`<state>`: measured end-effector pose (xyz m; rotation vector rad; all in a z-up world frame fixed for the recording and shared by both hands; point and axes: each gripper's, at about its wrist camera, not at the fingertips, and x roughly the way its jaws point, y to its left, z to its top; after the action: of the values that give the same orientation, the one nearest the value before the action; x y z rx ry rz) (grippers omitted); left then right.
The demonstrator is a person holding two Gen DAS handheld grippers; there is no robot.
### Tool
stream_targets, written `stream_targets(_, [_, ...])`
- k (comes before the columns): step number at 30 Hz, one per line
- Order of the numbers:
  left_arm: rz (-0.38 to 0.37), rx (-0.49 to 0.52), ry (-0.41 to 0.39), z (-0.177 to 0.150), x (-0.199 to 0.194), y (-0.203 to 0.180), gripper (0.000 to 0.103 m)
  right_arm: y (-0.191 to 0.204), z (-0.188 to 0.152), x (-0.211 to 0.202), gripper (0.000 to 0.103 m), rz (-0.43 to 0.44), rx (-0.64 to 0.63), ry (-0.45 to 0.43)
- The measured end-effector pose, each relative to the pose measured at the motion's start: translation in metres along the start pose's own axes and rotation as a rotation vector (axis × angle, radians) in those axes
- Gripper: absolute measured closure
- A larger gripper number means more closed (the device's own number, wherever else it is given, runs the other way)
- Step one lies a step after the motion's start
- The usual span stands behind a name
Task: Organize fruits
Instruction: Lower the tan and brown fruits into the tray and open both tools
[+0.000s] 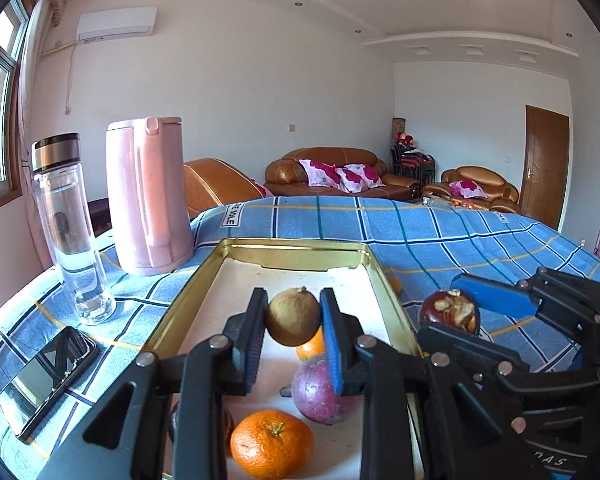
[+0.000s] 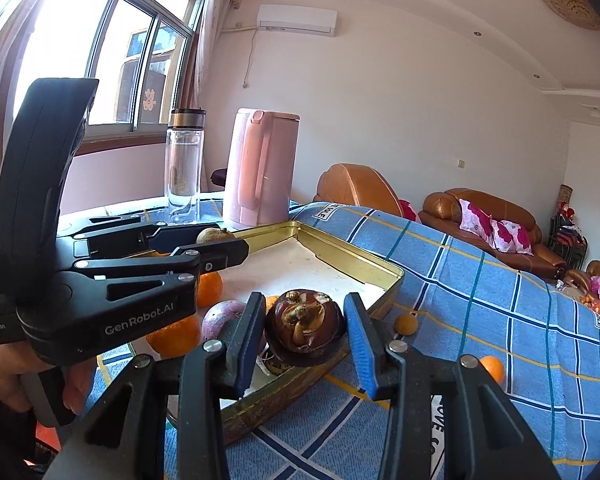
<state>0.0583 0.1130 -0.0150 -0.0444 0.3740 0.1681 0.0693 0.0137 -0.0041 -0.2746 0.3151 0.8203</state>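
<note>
My left gripper (image 1: 294, 300) is shut on a round brown fruit (image 1: 293, 316) and holds it above the gold tin tray (image 1: 292, 250). Under it in the tray lie an orange (image 1: 272, 444), a purple fruit (image 1: 320, 392) and part of a second orange (image 1: 312, 348). My right gripper (image 2: 305, 312) is shut on a dark mangosteen (image 2: 306, 326), held over the tray's near right rim (image 2: 380, 264). In the right wrist view the left gripper (image 2: 220, 246) is farther left over the tray. Two small oranges (image 2: 406, 324) (image 2: 492, 368) lie on the cloth right of the tray.
A pink kettle (image 1: 148, 196) and a glass bottle (image 1: 72, 232) stand left of the tray, with a phone (image 1: 48, 380) lying flat in front of them. A blue checked cloth (image 1: 440, 236) covers the table. Brown sofas stand in the room behind.
</note>
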Motion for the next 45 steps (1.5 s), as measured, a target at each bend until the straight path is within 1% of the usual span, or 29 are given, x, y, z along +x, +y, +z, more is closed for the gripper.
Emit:
stream_targets(13, [0.026, -0.012, 0.011, -0.001, -0.002, 0.016, 0.075, 0.013, 0.005, 0.008, 0.060, 0.026, -0.022, 0.004])
stream_targets(23, [0.056, -0.016, 0.062, -0.004, 0.001, 0.031, 0.075, 0.022, 0.008, 0.015, 0.060, 0.054, -0.051, 0.020])
stream_targets(29, [0.057, -0.017, 0.101, -0.006, 0.005, 0.037, 0.075, 0.023, 0.008, 0.023, 0.060, 0.091, -0.056, 0.053])
stream_targets(34, [0.057, 0.004, 0.134, -0.008, 0.006, 0.037, 0.075, 0.029, 0.007, 0.028, 0.060, 0.122, -0.072, 0.089])
stream_targets(39, [0.058, 0.005, 0.151, -0.009, 0.009, 0.038, 0.075, 0.033, 0.006, 0.030, 0.060, 0.138, -0.090, 0.110])
stream_targets(40, [0.067, 0.005, 0.148, -0.009, 0.008, 0.038, 0.074, 0.034, 0.005, 0.030, 0.060, 0.142, -0.091, 0.113])
stream_targets(42, [0.068, 0.007, 0.145, -0.009, 0.007, 0.038, 0.068, 0.034, 0.005, 0.031, 0.060, 0.156, -0.090, 0.123])
stream_targets(43, [0.069, 0.010, 0.145, -0.009, 0.007, 0.037, 0.066, 0.034, 0.005, 0.030, 0.058, 0.152, -0.090, 0.120])
stream_targets(44, [0.069, 0.010, 0.144, -0.010, 0.007, 0.036, 0.060, 0.034, 0.005, 0.029, 0.056, 0.148, -0.089, 0.116])
stream_targets(45, [0.070, 0.005, 0.139, -0.009, 0.005, 0.036, 0.055, 0.033, 0.005, 0.028, 0.048, 0.142, -0.086, 0.109])
